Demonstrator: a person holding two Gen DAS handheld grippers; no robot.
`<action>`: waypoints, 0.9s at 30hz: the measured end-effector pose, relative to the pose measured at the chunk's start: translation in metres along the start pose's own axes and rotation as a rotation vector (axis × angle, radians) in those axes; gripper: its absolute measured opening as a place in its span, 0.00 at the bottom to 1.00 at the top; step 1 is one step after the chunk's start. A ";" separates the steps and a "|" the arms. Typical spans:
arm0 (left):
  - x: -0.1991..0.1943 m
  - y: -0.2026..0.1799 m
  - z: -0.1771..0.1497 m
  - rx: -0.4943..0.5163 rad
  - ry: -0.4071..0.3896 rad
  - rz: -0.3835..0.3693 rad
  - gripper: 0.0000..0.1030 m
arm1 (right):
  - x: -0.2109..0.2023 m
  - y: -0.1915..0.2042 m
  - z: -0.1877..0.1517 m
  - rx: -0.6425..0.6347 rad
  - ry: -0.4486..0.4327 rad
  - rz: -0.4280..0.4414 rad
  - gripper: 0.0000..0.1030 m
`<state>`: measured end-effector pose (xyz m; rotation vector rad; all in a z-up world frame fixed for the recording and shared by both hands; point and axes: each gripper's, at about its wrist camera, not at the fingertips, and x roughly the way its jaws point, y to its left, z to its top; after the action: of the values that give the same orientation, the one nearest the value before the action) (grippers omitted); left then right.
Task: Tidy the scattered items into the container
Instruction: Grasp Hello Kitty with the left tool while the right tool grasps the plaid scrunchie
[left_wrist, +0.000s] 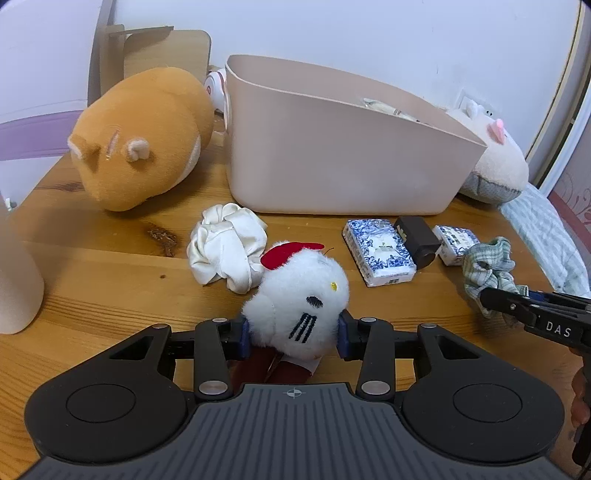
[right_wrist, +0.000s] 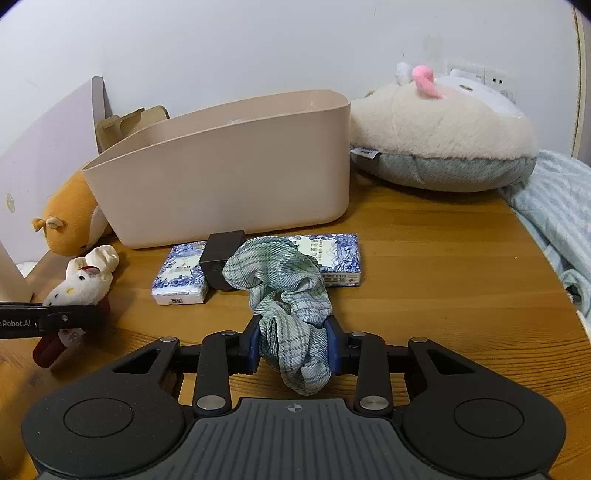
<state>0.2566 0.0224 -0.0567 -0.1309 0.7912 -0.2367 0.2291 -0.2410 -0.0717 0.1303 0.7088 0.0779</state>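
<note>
You have a thing in each hand now, so the step is the lift and carry into the beige container (left_wrist: 332, 155), which stands at the back of the bench (left_wrist: 110, 280) with something pale already inside. The white plush kitten (left_wrist: 299, 295) with the red bow sits on the bench in front of it, and the left gripper (left_wrist: 293, 334) has its jaws closed against the toy's fluffy sides, about half shut — the blue pads press into the fur low on the head. That grip looks soft, so raise it slowly and watch that the fur does not slide out. The plaid green scrunchie (right_wrist: 291, 306) is pinched in the right gripper (right_wrist: 293, 345), jaws nearly shut on a fold of the cloth; most of it still drapes over the blue-and-white tissue packs (right_wrist: 181, 275) and the small black box (right_wrist: 221, 258) just in front of the container.

Lift the scrunchie straight up first — it may drag the black box. Clear the front wall of the container, which is lower than the back, before you let go. Take one hand over at a time; the two grippers are near each other. The white satin scrunchie (left_wrist: 225, 251) beside the kitten is left for later.
</note>
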 end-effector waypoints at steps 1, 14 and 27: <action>-0.003 0.000 0.000 -0.001 -0.001 0.000 0.41 | -0.003 0.000 0.000 -0.002 -0.005 0.000 0.30; -0.047 -0.011 0.004 0.017 -0.080 -0.007 0.41 | -0.053 0.013 0.007 -0.048 -0.095 0.010 0.30; -0.085 -0.027 0.023 0.077 -0.172 -0.014 0.41 | -0.095 0.023 0.027 -0.101 -0.194 0.019 0.31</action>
<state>0.2110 0.0191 0.0228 -0.0829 0.6095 -0.2647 0.1745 -0.2321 0.0127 0.0469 0.5092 0.1177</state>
